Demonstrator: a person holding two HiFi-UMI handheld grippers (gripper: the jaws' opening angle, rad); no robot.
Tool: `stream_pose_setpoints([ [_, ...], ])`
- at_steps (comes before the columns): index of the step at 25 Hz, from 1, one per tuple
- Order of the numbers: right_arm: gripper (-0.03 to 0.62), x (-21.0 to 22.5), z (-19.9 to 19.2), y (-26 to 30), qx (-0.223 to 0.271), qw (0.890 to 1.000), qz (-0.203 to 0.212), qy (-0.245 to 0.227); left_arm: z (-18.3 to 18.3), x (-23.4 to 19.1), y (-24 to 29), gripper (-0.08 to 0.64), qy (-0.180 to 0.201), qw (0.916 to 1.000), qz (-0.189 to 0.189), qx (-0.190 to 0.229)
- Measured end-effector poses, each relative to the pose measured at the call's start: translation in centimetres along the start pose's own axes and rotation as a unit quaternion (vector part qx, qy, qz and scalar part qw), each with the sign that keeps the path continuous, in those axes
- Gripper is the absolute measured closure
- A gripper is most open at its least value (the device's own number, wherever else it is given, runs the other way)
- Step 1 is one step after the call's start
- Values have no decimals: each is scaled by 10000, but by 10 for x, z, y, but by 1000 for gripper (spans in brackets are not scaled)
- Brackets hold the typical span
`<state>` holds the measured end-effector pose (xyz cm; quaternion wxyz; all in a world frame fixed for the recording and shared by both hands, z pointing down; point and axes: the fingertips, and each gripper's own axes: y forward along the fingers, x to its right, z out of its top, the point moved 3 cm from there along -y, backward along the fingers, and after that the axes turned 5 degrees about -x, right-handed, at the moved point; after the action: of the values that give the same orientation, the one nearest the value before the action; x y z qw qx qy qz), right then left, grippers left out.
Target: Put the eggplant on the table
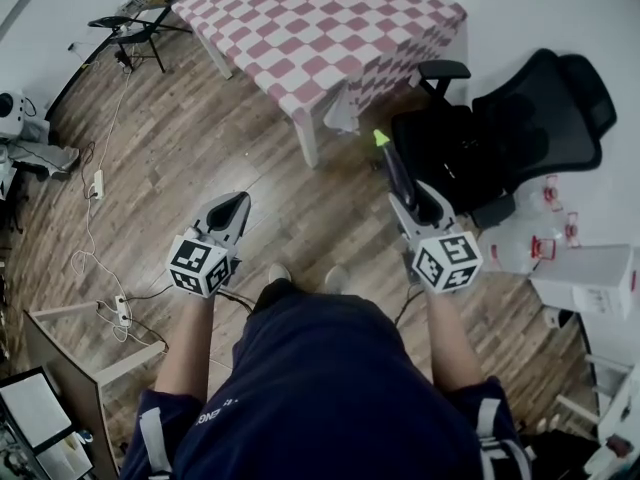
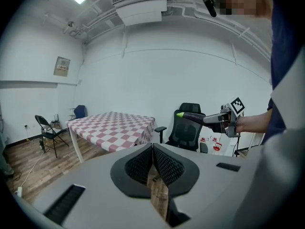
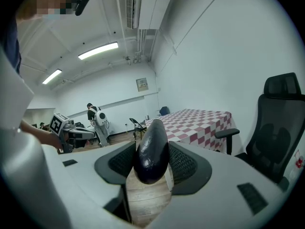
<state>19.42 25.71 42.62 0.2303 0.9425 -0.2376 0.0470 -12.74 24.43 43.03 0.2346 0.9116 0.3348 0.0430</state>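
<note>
A dark purple eggplant [image 1: 398, 168] with a green stem tip points forward, and my right gripper [image 1: 408, 200] is shut on its thick end. In the right gripper view the eggplant [image 3: 151, 151] fills the gap between the two black pads. My left gripper [image 1: 232, 208] is shut with nothing in it, held at about the same height to the left; its tips meet [image 2: 152, 149]. The table [image 1: 320, 28] with a red-and-white checked cloth stands ahead, beyond both grippers. From the left gripper view, the eggplant [image 2: 193, 117] sticks out of the right gripper [image 2: 212, 119].
A black office chair [image 1: 500, 138] stands right of the table, close to the eggplant's tip. White boxes [image 1: 590, 278] and a jug sit at the right. A folding chair [image 1: 135, 28] and floor cables [image 1: 95, 183] lie at the left. A person [image 3: 97, 118] stands far off.
</note>
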Motion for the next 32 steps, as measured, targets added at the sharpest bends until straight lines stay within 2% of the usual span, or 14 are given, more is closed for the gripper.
stream_pose_setpoints([
  [7, 368, 23, 9, -3, 151, 9998, 15, 95, 15, 7, 19, 534, 63, 9999, -35, 70],
  [14, 368, 44, 25, 31, 7, 10000, -52, 36, 29, -15, 63, 533, -46, 9997, -173, 151],
  [19, 368, 68, 40, 81, -150, 9997, -210, 19, 39, -56, 115, 533, -111, 9992, -371, 128],
  [26, 368, 95, 71, 181, -526, 9972, -526, 78, 63, -136, 187, 532, -87, 9977, -672, -73],
  [29, 368, 99, 95, 225, -553, 9966, -602, 88, 75, -174, 212, 532, 9, 9963, -841, -190],
  [32, 368, 99, 115, 263, -584, 9961, -658, 83, 90, -205, 235, 532, 275, 9943, -997, -277],
])
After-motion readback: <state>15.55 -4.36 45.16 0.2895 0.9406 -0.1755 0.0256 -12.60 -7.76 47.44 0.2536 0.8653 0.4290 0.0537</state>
